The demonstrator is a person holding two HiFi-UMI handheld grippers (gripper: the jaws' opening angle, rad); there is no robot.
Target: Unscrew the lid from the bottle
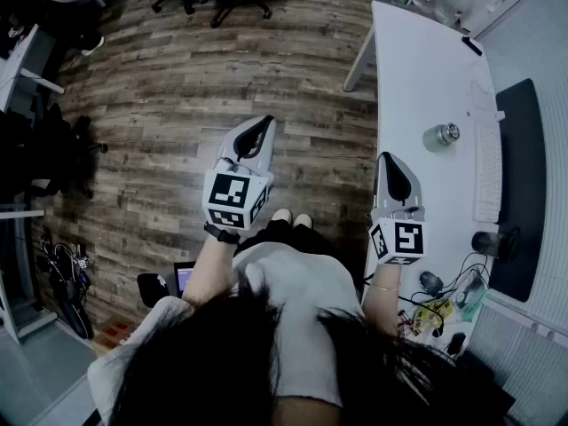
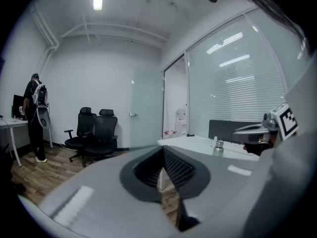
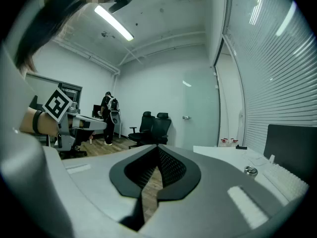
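Note:
A small metal bottle (image 1: pixel 441 135) with a silver lid stands upright on the white table (image 1: pixel 417 69). It is also visible small in the left gripper view (image 2: pixel 218 147) and the right gripper view (image 3: pixel 251 170). My left gripper (image 1: pixel 264 124) hangs over the wooden floor, well left of the table, with its jaws shut and nothing between them (image 2: pixel 162 151). My right gripper (image 1: pixel 389 160) hovers at the table's near edge, short of the bottle, also shut and holding nothing (image 3: pixel 157 148). Neither gripper touches the bottle.
A white keyboard (image 1: pixel 486 171) and a black mat (image 1: pixel 524 185) lie right of the bottle. Cables and small gadgets (image 1: pixel 439 304) clutter the table's near end. Two black office chairs (image 2: pixel 94 130) and a standing person (image 2: pixel 35 115) are across the room.

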